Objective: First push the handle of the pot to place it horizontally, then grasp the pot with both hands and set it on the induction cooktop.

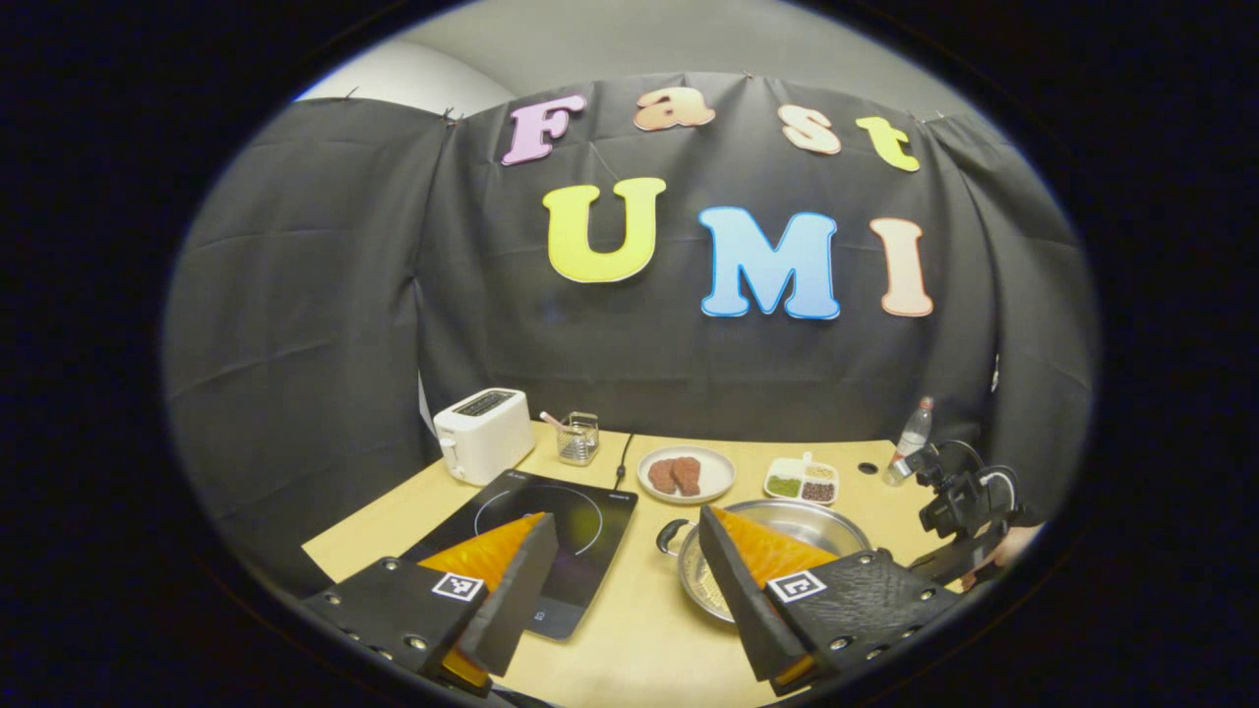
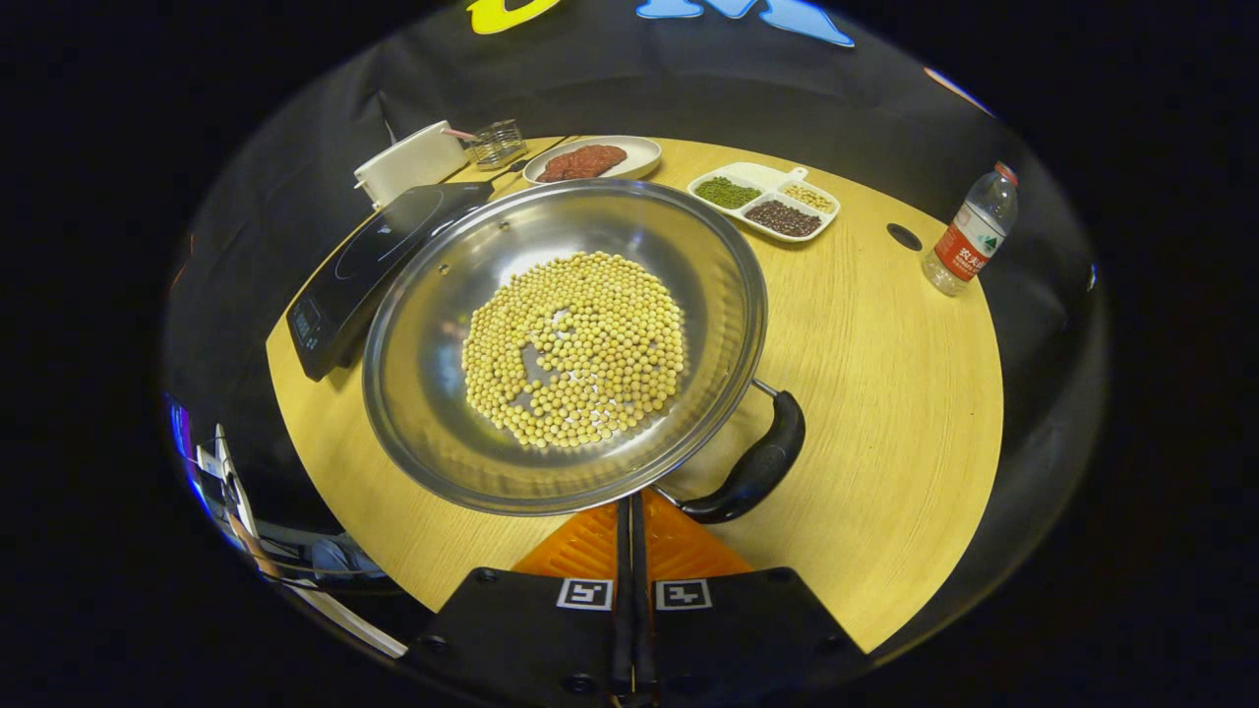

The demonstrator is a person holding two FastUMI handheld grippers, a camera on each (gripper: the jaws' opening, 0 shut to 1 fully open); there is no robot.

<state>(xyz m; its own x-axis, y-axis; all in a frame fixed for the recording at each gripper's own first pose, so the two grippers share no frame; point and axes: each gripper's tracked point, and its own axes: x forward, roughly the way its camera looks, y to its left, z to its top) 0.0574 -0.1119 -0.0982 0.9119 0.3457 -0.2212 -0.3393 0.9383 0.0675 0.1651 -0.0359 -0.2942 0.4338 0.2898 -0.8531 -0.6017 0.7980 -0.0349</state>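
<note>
The left gripper [image 1: 628,551] hangs above the pale wooden table [image 1: 629,639], its fingers spread wide apart with nothing between them. Under its left finger lies the flat black induction cooktop [image 1: 580,511], and just right of that sits the shiny round steel pot [image 1: 816,521], one dark loop handle [image 1: 671,536] facing the cooktop. The pot rests on the table beside the cooktop, not on it.

In the right gripper view, the right gripper [image 2: 630,511] sits at the near rim of the pot [image 2: 433,393], fingers pressed together, tips tucked under the rim edge; whether they pinch anything I cannot tell. A layer of yellow beans [image 2: 575,344] covers the pot bottom. A curved black handle [image 2: 752,467] juts out just right of the fingers.

Farther back: a white toaster [image 1: 482,433], a small glass holder [image 1: 578,438], a white plate with brown patties [image 1: 686,474], a white divided dish of grains [image 1: 802,480], and a clear plastic bottle [image 2: 969,231]. The right gripper [image 1: 959,506] also shows at the pot's far side.
</note>
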